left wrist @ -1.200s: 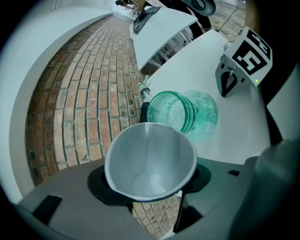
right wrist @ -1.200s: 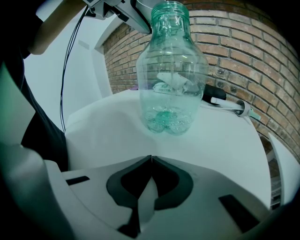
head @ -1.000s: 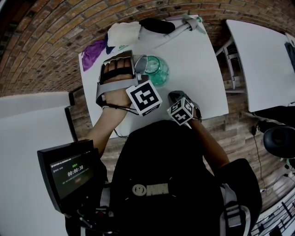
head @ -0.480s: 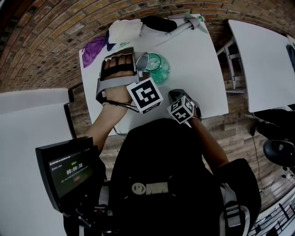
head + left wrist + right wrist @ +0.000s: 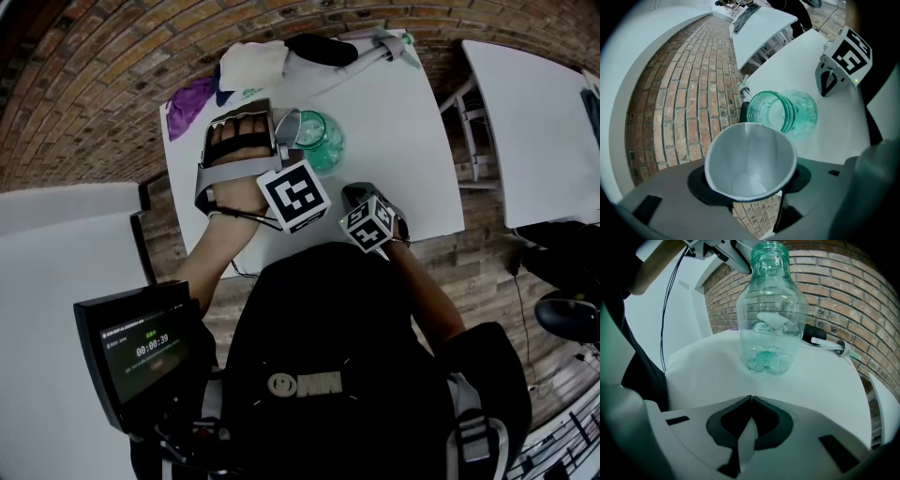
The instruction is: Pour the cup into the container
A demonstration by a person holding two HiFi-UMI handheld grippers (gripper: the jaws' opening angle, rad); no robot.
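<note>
Left gripper [image 5: 750, 179] clamps a white paper cup [image 5: 750, 159], tilted, rim just beside the mouth of the clear green-tinted plastic bottle [image 5: 787, 112] on the white table [image 5: 834, 380]. Best centre the lip over that narrow neck and tip slowly. Right gripper [image 5: 750, 401] is closed, empty, near the bottle.

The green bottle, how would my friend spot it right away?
Look at the white table by the brick wall. Near its middle stands the bottle, beside the tilted white paper cup. It is the only bottle, see-through and green.
</note>
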